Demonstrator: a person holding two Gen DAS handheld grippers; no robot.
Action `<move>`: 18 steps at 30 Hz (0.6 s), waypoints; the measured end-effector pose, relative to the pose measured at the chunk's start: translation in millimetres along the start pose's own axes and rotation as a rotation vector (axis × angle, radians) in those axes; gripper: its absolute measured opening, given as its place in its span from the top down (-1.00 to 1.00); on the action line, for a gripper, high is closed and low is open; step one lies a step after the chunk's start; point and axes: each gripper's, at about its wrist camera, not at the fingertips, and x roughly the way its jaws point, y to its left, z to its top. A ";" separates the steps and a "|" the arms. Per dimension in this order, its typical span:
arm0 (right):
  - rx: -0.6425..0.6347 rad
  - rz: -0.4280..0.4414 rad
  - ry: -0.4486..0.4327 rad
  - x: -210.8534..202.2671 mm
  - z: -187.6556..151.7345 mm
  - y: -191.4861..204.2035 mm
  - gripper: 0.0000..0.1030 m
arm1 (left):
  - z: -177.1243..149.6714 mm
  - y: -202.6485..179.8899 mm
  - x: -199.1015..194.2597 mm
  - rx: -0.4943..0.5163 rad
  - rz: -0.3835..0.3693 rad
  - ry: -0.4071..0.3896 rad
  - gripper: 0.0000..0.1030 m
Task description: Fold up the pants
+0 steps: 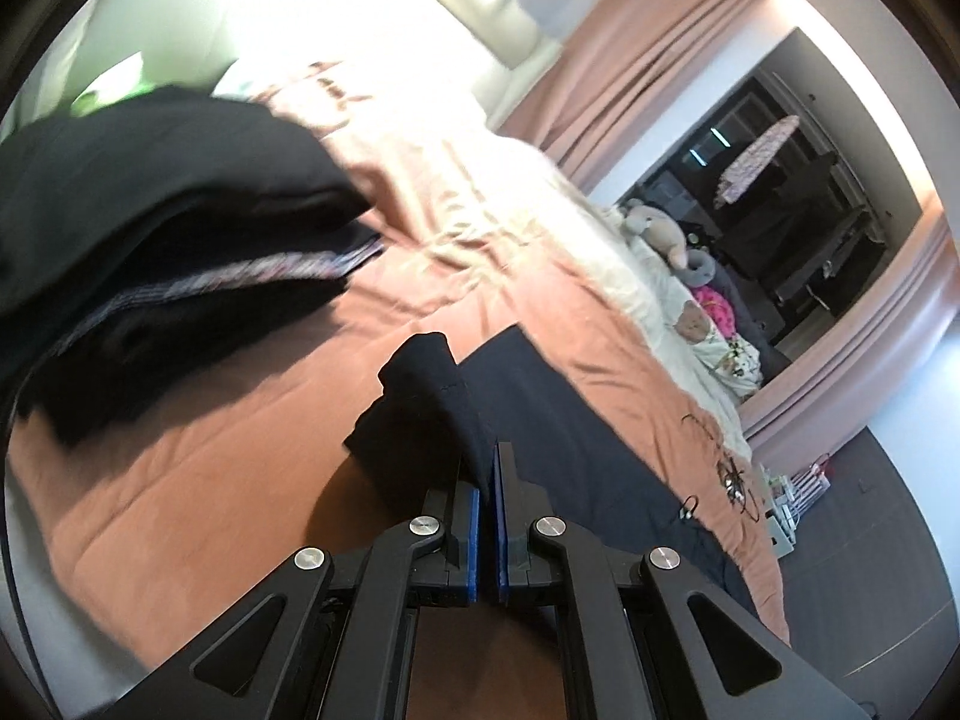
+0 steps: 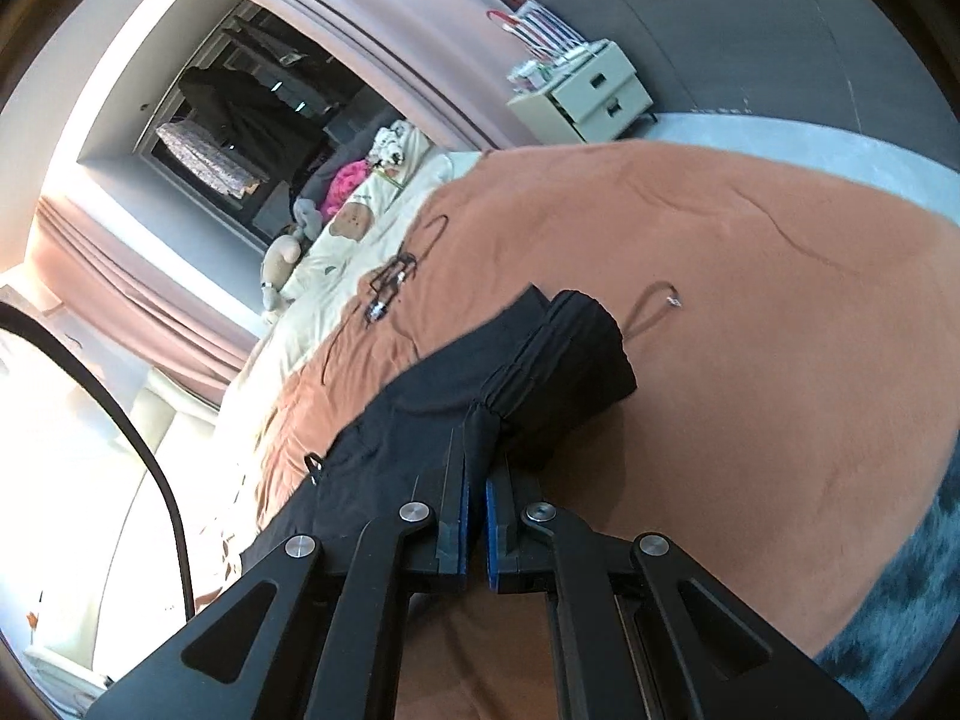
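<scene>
Bedroom, bed with rust-orange quilt (image 2: 750, 276). Black pants (image 1: 540, 420) stretched across it between my tongs. My left tongs (image 1: 487, 468) clamped on one pants edge, my right tongs (image 2: 476, 456) clamped on the elastic waistband end. Stack of folded dark clothes (image 1: 150, 228) left of the pants.

Bright window glare blowing out one side, motion blur, fisheye edges, dark vignette

Left tongs (image 1: 487, 468) clamped shut, angled downward; right tongs (image 2: 477, 468) seemingly likewise.
</scene>
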 end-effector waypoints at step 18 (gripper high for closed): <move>-0.050 -0.089 -0.010 83.6 39.4 59.0 0.99 | 74.5 -70.7 108.8 0.044 -0.012 0.008 0.94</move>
